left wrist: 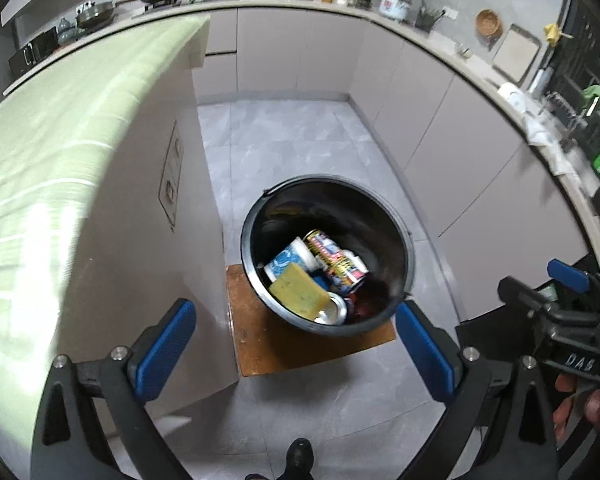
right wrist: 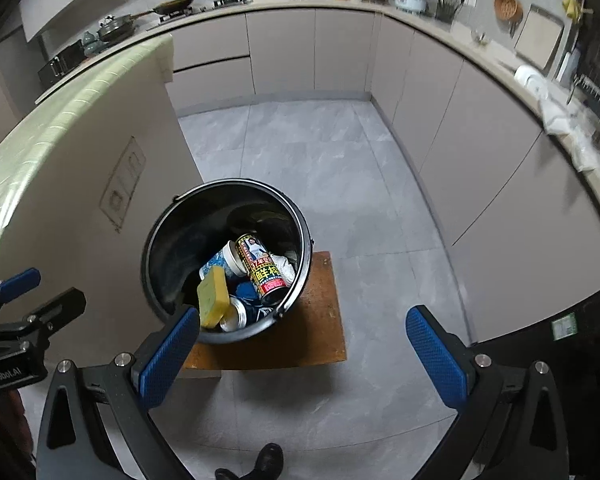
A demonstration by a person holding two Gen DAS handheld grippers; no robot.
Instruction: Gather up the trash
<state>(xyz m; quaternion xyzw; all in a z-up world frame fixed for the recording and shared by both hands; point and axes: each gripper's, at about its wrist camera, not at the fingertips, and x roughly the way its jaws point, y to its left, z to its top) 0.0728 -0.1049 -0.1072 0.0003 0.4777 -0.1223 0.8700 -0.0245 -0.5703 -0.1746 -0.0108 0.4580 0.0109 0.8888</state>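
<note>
- We hold the left gripper above the floor with its blue pads spread wide and nothing between them.
- We hold the right gripper the same way: pads far apart, nothing pinched.
- The black bucket stands on a brown wooden board on the grey tiled floor, at 12 o'clock from the left gripper and 11 o'clock from the right.
- Inside the bucket lie a yellow sponge, a printed can, a blue-and-white cup and a silver can.
- A pale cabinet stands at 9 o'clock of the bucket.
- Our dark shoe shows at 6 o'clock.
</note>
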